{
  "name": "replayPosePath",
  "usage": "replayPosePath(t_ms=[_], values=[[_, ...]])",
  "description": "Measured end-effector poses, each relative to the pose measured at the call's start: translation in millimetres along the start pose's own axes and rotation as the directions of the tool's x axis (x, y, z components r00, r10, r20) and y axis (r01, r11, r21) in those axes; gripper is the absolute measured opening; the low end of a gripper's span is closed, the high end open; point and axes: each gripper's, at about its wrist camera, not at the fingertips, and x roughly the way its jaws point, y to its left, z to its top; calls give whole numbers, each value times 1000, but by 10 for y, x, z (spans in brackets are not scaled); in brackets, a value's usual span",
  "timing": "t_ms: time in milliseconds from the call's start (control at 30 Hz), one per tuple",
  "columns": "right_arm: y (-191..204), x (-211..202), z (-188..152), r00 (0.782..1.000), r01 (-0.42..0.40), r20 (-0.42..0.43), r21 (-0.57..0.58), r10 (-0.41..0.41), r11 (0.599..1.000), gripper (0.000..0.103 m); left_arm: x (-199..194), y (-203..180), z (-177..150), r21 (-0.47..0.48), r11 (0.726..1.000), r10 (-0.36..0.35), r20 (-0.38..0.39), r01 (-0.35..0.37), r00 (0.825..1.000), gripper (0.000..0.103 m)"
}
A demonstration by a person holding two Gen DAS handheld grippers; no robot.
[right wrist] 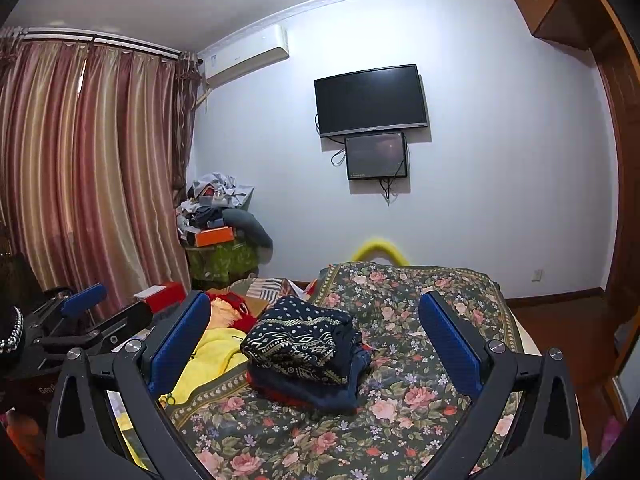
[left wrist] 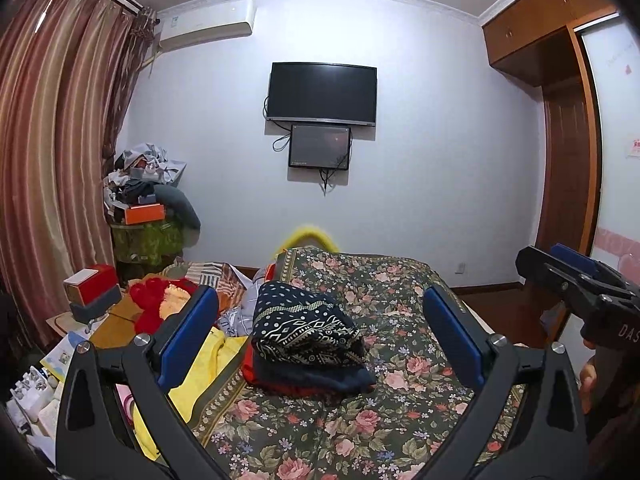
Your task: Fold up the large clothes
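The folded navy patterned garment (left wrist: 306,330) sits on top of a small stack of folded clothes on the bed, framed between the blue pads of the left claw (left wrist: 320,334), which is spread wide and has hold of nothing. The right claw (right wrist: 316,338) is likewise spread wide and empty, and it too looks down at the stack from above the near end of the bed. In the left wrist view the right claw shows at the right edge, held in the air well clear of the clothes.

Under the navy piece lie a dark blue layer and a red one (left wrist: 280,386). The stack rests on a floral bedspread (left wrist: 400,380). Just left of it a yellow garment (left wrist: 216,364) lies crumpled, with a red fluffy item (left wrist: 154,296) beyond. Farther out, a black television (left wrist: 322,94) hangs on the wall above a smaller screen (left wrist: 320,146), and striped curtains (left wrist: 52,140) cover the left side.
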Motion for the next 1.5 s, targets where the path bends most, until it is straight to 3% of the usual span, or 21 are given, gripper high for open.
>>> replayPosePath(t_ms=[833,1500], values=[[-62,7,19,1000,15,-1,5,-15,1000,103,57,-34,-9,-3,998,-63,-31,63,998,103],[-86,34,10,1000,14,-11,10,-14,1000,103,69,-70,-20,5,997,-73,-23,73,997,103]])
